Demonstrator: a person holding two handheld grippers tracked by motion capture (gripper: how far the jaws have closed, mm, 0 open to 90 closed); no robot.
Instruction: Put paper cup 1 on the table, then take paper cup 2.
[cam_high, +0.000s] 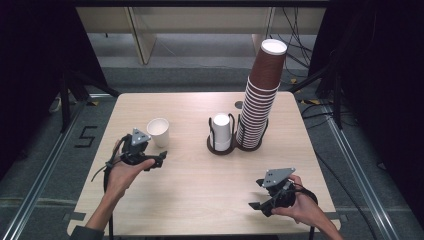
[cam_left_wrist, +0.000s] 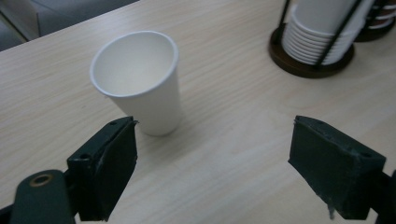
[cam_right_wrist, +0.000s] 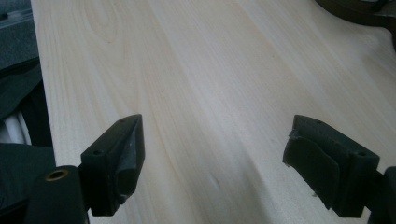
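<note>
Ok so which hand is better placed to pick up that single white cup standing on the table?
Left, probably. The left gripper sits right beside the white cup with open jaws, and its view looks at the cup just ahead. The right gripper hangs open over bare table, far from it.

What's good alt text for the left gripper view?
An empty white paper cup stands upright on a light wood table, just beyond the open left gripper, nearer its left jaw. At upper right, a stack of white cups sits in a black wire holder.
</note>
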